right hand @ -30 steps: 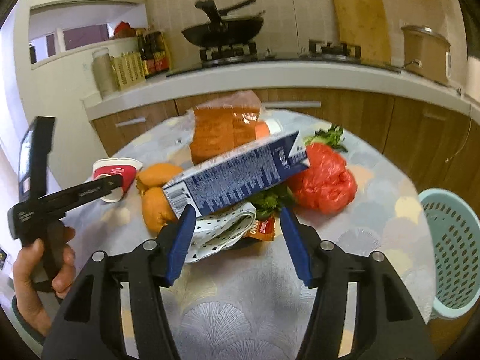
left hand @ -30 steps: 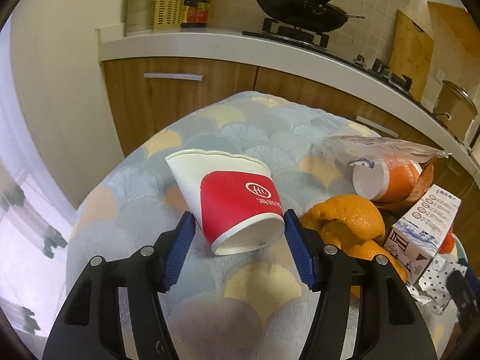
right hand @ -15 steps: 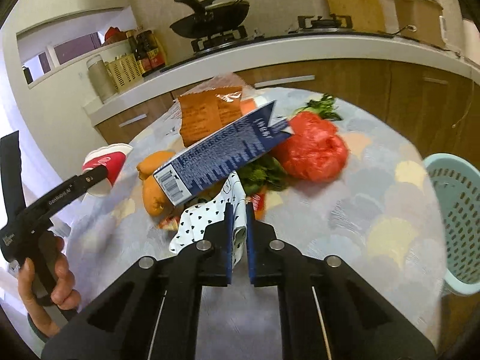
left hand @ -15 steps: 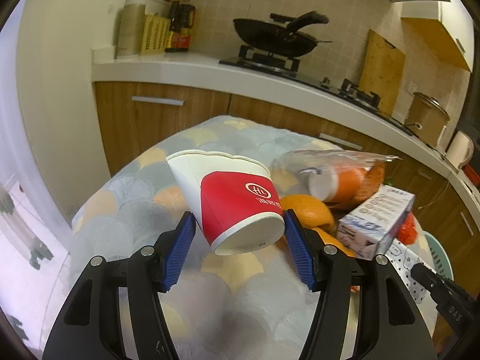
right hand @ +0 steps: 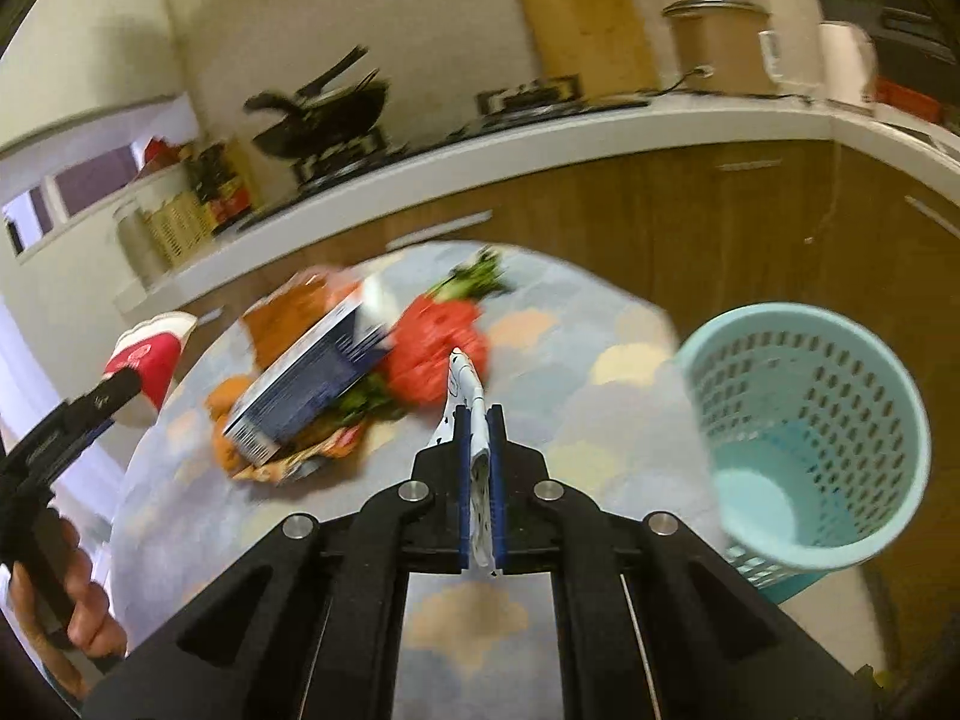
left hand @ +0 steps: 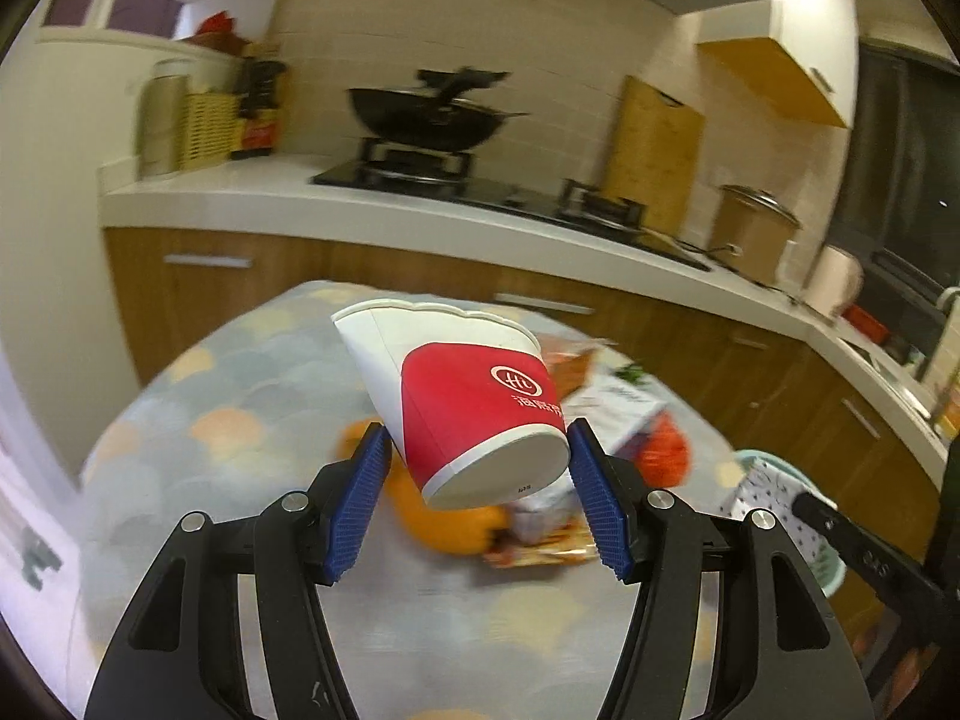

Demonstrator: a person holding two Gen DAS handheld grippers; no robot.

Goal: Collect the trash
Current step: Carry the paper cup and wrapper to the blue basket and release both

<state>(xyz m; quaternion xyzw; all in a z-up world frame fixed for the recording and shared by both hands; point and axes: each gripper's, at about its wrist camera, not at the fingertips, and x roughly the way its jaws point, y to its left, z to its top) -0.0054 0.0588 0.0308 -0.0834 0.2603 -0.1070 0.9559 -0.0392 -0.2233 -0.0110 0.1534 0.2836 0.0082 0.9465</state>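
Both tools lifted since before: left tool (left hand: 477,501) with cup (left hand: 462,399), right tool (right hand: 478,480) with wrapper (right hand: 471,414).

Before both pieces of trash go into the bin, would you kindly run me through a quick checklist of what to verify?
1. Left tool grips the paper cup: ok, both blue pads sit against its base end.
2. Right tool holds the dotted wrapper: ok, it is pinched between the shut pads.
3. Bin is upright, mouth open: ok.
4. Bin has room: ok, its floor shows bare.
5. Right tool is over the bin: not ok, it is above the table, bin to its right.
6. Cup is empty: cannot tell, its mouth faces away.
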